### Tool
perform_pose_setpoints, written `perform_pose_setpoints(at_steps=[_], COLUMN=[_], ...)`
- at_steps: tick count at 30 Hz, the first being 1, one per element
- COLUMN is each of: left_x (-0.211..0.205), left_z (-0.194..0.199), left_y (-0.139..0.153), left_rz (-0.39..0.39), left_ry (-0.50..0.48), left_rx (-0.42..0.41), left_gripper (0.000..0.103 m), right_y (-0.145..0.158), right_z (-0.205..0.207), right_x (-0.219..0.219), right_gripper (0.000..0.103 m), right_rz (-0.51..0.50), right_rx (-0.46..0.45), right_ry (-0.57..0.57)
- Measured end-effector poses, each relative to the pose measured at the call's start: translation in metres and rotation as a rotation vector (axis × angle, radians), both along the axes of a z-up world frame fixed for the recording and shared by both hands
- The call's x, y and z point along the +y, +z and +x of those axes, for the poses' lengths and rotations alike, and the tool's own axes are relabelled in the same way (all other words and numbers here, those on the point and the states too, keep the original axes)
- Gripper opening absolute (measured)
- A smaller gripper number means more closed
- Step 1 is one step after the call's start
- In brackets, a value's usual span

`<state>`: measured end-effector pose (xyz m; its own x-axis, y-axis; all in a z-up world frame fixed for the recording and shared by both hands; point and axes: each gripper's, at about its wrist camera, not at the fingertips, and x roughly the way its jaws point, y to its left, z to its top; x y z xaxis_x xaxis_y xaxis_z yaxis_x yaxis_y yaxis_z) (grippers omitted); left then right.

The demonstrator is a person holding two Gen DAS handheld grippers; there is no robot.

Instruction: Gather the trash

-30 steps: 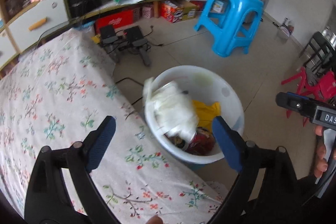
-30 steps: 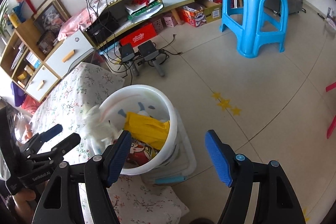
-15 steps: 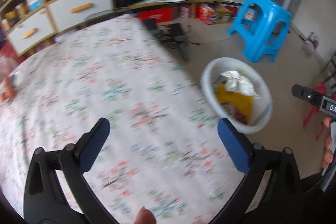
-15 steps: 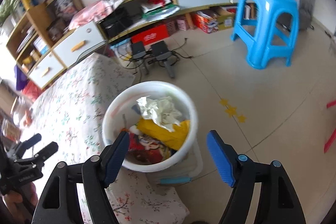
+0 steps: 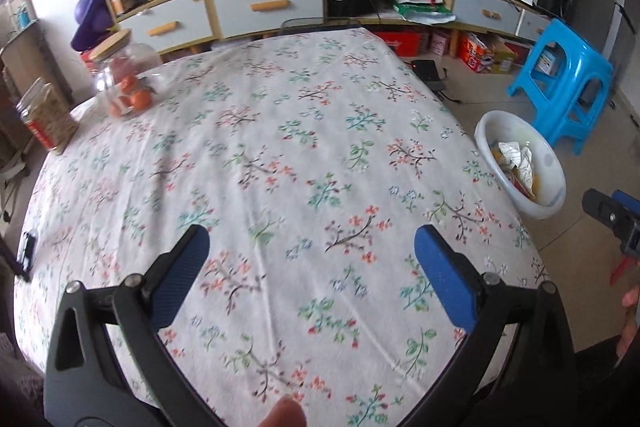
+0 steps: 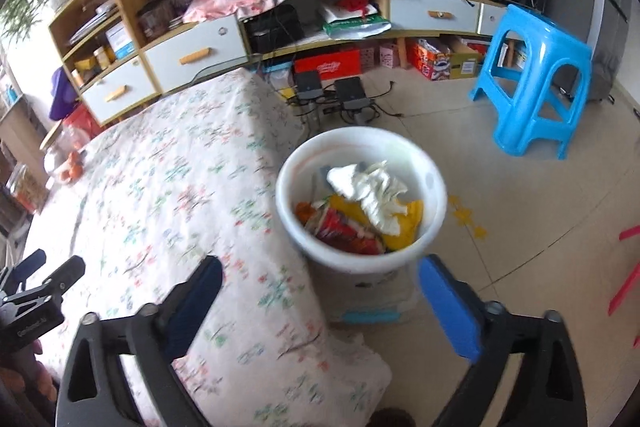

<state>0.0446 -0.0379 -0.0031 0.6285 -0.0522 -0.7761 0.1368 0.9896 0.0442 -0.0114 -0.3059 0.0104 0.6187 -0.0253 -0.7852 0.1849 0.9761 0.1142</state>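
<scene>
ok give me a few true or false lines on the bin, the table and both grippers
1. The left gripper is open with nothing between its pads. True.
2. The bin stands on the table. False: it sits on the floor beside the table's edge.
3. A crumpled white wad lies on top of the trash in the bin. True.
4. The right gripper is shut on a wrapper. False: it is open and holds nothing.
5. The blue stool lies tipped on its side. False: it stands upright on the floor.
6. A jar with orange fruit inside sits near the far left of the table. True.
</scene>
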Motion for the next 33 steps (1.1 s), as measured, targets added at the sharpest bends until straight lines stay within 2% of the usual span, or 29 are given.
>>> perform_pose_setpoints(at_steps=[3,8,11,18,33], left_x=[0.007,0.015,0.017,0.013,0.012], left_z=[-0.013,-0.025,-0.027,-0.025,-0.026], left_y=[0.004,0.011,0.012,0.002,0.000], left_rz=[-0.009,-0.025,-0.022,-0.028,-0.028], left_ry=[0.029,0.068,0.078,0.068,0.060], left_rx=[-0.014,-0.054,-0.070,-0.052,-0.039], left_gripper=[0.102,0.102,0.102,0.102,0.102], right_y=[0.008,0.019,0.019,0.008,0.011], right_z=[-0.014,-0.025,-0.021,-0.012,-0.016], right_x=[0.019,0.042,0.046,0.043,0.047], right_gripper=[0.102,0.102,0.102,0.102,0.102], right_rz=[-0.026,-0.151,-0.140,-0.101,-0.102], right_rx=[-0.040,-0.125,-0.129,-0.097,-0.121], right_ry=[0.032,0.041,0.054,0.061,0.064])
